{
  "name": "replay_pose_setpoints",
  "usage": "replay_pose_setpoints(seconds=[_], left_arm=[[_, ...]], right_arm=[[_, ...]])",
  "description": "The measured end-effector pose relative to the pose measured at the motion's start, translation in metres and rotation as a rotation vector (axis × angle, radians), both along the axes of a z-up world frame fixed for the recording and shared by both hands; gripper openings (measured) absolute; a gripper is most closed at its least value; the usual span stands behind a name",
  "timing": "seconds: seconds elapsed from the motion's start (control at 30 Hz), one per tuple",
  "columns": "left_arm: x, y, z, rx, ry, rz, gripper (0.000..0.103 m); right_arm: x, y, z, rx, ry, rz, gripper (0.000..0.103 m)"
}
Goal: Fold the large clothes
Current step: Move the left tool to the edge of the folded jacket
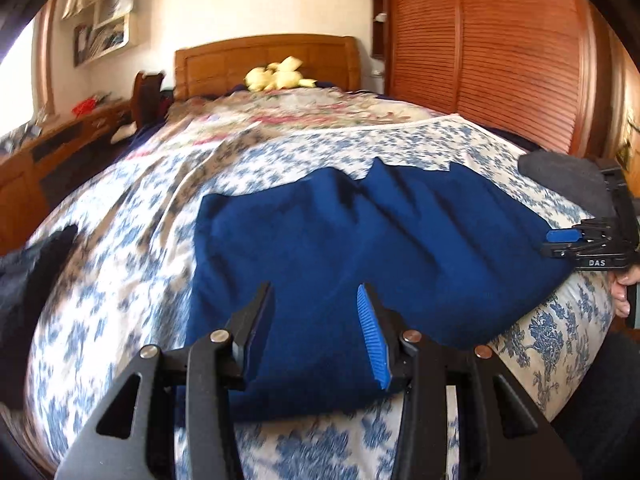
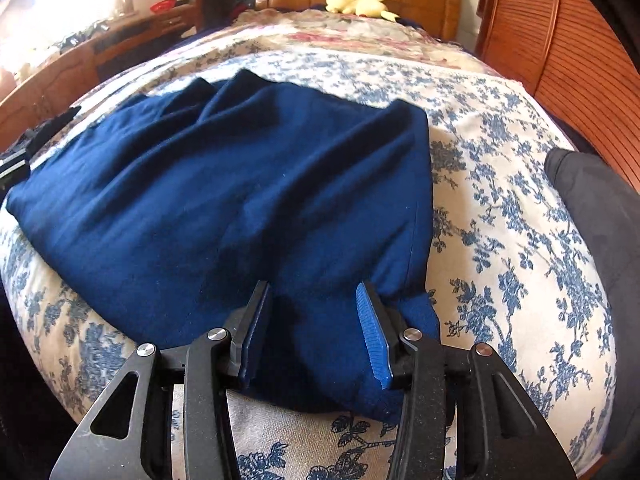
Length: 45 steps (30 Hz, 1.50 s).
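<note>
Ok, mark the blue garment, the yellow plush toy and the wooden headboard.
blue garment [image 2: 248, 200]: right wrist view, middle of the fabric.
yellow plush toy [image 1: 278, 76]: left wrist view, its body.
wooden headboard [image 1: 224, 66]: left wrist view, left panel.

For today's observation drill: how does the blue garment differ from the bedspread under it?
1. The garment is plain dark blue; the bedspread is cream with blue flowers.
2. The garment is smaller, covering only part of the bedspread.
3. The garment is creased into ridges; the bedspread lies smoother.
Both are cloth lying on the bed.
</note>
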<state>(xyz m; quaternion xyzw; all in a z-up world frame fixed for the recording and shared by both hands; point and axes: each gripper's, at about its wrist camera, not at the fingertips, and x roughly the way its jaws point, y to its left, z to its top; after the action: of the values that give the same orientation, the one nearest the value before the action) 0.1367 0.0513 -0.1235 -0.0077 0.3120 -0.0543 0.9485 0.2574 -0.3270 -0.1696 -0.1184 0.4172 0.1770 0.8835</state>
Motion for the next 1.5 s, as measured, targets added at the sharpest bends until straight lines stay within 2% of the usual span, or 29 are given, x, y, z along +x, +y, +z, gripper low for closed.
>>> replay_pose_setpoints(seconds=[0.1,0.27,0.47,0.6,0.73,0.93,1.1,1.2,1.33,1.5], left_arm=[[-0.007,0.015,-0.008,-0.031,0.033,0.033,0.041],[-0.014,0.036,-0.019,-0.001,0.073,0.089,0.041],[-0.012,0.058,-0.029,0.003,0.113,0.127,0.041],[-0.009,0.059,-0.039,0.021,0.144,0.118,0.043],[-0.006,0.058,-0.050,0.054,0.159,0.136,0.057],[-0.007,0.069,-0.057,-0.010,0.155,0.139,0.065],[-0.014,0.064,-0.052,0.022,0.176,0.142,0.065],[-0.022,0.063,-0.049,0.002,0.189,0.137,0.065],[-0.035,0.064,-0.047,-0.048,0.203,0.108,0.054],[-0.038,0.063,-0.046,-0.063,0.197,0.104,0.049]], right_arm=[[-0.008,0.003,0.014,0.019,-0.054,0.031,0.044],[-0.014,0.024,0.025,0.047,-0.086,0.107,0.044],[-0.009,0.067,0.016,0.077,-0.077,0.186,0.044],[-0.004,0.087,0.001,0.067,-0.053,0.218,0.045],[-0.004,0.092,-0.004,0.025,-0.056,0.235,0.047],[-0.001,0.088,-0.009,0.048,-0.042,0.227,0.050],[-0.004,0.092,-0.010,0.025,-0.062,0.228,0.052],[-0.004,0.093,-0.011,0.017,-0.065,0.230,0.053],[-0.004,0.091,-0.011,0.022,-0.061,0.234,0.053],[-0.004,0.094,-0.012,0.008,-0.073,0.234,0.053]])
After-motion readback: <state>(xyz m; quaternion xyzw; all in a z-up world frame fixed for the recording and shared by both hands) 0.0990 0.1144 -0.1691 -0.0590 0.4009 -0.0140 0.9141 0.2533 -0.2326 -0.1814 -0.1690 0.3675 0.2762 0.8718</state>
